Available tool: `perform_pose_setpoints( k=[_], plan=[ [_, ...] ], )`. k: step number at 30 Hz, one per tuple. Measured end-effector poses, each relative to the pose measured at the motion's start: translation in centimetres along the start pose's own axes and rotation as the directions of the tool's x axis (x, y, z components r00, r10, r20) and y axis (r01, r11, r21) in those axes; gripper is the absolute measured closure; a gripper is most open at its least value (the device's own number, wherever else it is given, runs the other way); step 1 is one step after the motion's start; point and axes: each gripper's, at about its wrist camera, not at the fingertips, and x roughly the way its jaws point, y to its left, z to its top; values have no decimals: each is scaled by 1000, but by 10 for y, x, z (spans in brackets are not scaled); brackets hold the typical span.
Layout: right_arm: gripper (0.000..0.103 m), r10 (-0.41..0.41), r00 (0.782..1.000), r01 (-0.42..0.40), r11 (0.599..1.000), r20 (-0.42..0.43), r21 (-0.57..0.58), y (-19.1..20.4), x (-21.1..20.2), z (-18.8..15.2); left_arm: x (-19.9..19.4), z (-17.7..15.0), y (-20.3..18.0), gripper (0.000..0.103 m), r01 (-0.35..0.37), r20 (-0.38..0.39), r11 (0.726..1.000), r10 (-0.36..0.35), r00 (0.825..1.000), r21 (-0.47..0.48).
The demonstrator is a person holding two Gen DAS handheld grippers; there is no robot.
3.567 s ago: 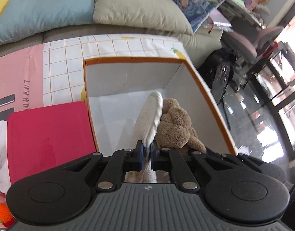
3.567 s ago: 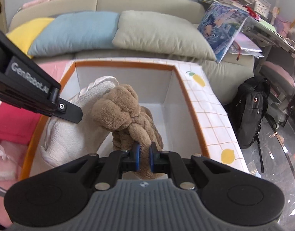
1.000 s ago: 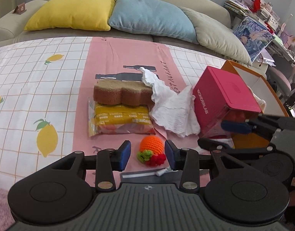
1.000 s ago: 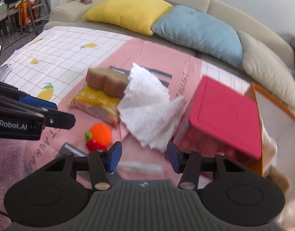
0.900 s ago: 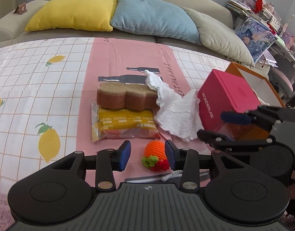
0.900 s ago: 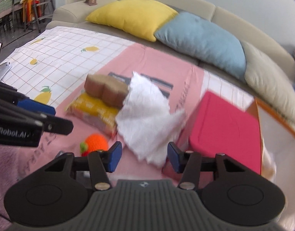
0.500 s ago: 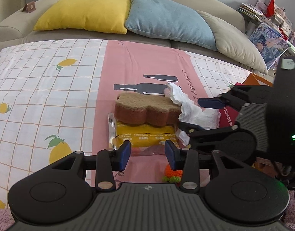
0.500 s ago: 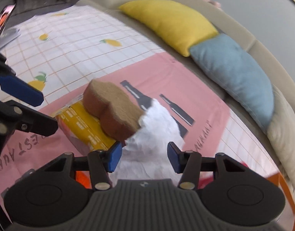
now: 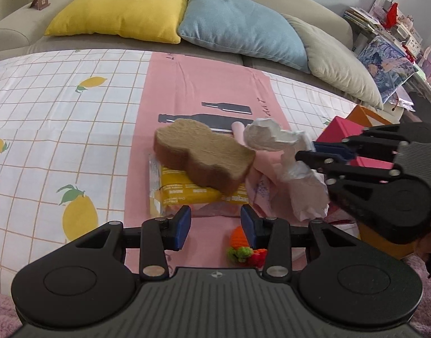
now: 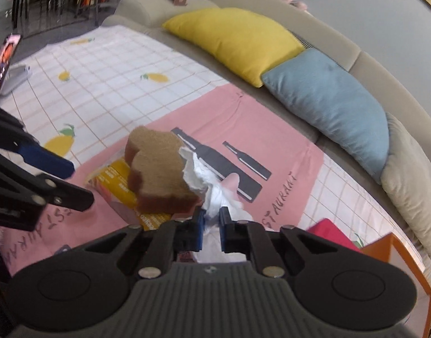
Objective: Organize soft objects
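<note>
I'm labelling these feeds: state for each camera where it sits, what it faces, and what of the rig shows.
Left wrist: on the left gripper, jaws open, facing the sponge; the right gripper shows too.
Right wrist: on the right gripper, just closed on the tissue; the left gripper shows too.
Shared: sponge, tissue, pillows.

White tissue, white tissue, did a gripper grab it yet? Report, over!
Right gripper just closed on white tissue. Left gripper open, empty. Brown sponge sits against tissue, could drag.

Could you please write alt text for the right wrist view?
The right gripper, whose jaws have just been closing, pinches a white tissue beside a brown sponge lying on a yellow packet, on a pink cloth.
</note>
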Motion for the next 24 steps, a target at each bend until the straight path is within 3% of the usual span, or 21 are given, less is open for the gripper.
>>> perform_pose_setpoints(
  k=[4,8,12,16,19,22,24],
  plan=[
    [95,33,998,-39,989,45,143,-13,-42,-9,-9,-5,-10,56,27,8,1000,-27,1000,13],
    [95,96,994,-108,950,57,292,-23,-79,-30,-17,-14,-19,56,51,0,999,-51,999,19],
    [95,160,987,-141,912,-16,386,-21,-86,-67,-17,-24,-29,56,77,-32,997,-76,997,21],
    [95,175,975,-97,888,-134,449,-13,-67,-108,-16,-33,-45,56,89,-66,994,-85,994,60],
    [96,192,952,-53,870,-238,491,-12,-51,-127,-18,-40,-56,56,99,-82,991,-92,992,87],
    [93,248,932,-71,839,-264,539,-13,-42,-136,-15,-46,-64,56,110,-108,989,-99,989,99],
    [84,274,926,-95,834,-259,543,-12,-44,-136,-14,-50,-68,56,126,-118,988,-115,986,91]
  ],
)
